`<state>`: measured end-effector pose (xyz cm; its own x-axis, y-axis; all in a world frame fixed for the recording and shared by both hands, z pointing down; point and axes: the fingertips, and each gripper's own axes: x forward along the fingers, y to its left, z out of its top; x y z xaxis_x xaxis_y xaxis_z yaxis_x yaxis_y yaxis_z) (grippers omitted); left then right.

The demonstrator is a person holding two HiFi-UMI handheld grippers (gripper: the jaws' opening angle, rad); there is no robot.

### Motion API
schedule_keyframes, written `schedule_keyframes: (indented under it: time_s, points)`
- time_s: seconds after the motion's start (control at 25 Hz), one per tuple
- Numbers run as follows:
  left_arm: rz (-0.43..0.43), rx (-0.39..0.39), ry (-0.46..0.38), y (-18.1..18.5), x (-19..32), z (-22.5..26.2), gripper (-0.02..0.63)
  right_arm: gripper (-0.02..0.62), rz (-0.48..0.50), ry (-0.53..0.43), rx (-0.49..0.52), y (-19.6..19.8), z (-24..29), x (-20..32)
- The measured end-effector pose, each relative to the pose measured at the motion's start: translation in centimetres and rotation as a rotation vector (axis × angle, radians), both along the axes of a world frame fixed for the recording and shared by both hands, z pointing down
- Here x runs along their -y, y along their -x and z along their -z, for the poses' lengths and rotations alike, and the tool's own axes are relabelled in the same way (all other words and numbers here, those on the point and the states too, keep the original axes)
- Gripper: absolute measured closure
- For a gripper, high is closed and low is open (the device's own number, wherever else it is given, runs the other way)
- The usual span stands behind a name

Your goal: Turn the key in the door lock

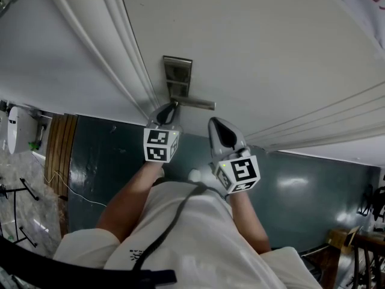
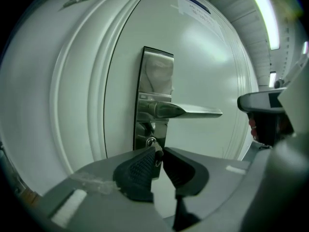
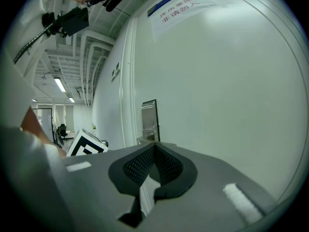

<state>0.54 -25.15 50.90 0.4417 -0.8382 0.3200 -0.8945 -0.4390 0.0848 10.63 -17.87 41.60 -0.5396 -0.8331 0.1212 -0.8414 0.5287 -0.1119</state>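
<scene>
Key, seated in the lock under the door handle, is pinched by the left gripper and should be rolled about its own axis without side pull, while the right gripper, clenched on nothing, should be held clear of the door

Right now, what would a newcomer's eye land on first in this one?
The left gripper, clamped on the key just below the steel lever handle of the white door. Beside it, the right gripper hangs shut and empty.
</scene>
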Motion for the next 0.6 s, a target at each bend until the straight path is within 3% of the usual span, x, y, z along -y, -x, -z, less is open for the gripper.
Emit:
schedule_keyframes:
  time_s: [0.6]
  points:
    - [0.032,-0.196,0.095,0.40,0.07,-0.25,0.554,0.588,0.000,-0.010,-0.004,0.11,0.13,0.08]
